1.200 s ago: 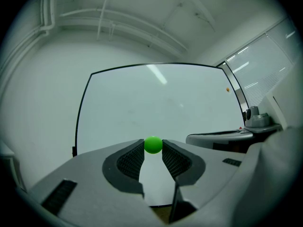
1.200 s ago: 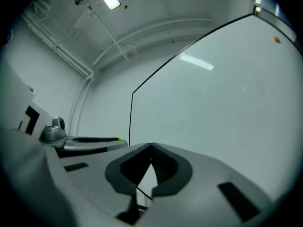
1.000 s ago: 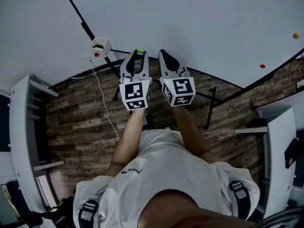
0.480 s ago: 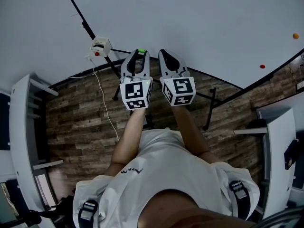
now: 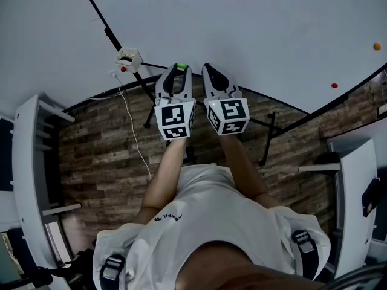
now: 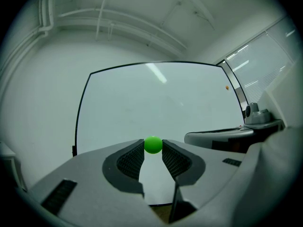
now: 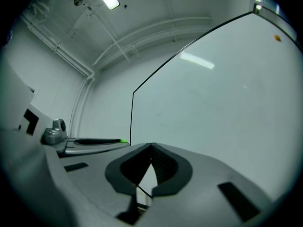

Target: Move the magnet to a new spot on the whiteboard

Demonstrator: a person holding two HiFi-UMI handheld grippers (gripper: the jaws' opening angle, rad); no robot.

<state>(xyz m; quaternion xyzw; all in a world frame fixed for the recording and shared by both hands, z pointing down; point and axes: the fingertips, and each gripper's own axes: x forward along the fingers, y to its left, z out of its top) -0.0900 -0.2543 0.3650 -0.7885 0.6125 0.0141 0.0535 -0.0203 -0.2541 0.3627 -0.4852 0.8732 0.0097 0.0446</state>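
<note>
— Two ribbed pads (image 6: pixel 131 161) of the left gripper (image 6: pixel 153 149) are clamped on the green magnet (image 6: pixel 153 144). It sits right at their tips, in the lower middle of the left gripper view.
— And the right gripper (image 7: pixel 151 146)?
— Its jaws are closed on each other with nothing between them. In the head view it sits just beside the left one.
— Has anything changed in the last second?
— Hardly. Both grippers sit where they were, at the upper centre of the head view, with the same pinch. I'd judge the magnet is caught but not yet carried across the whiteboard (image 6: pixel 156 103).
— Which way does it point?
— It looks round as a bead, so I see no long axis. It pokes out of the tips toward the board, but I can't tell whether it touches.
</note>
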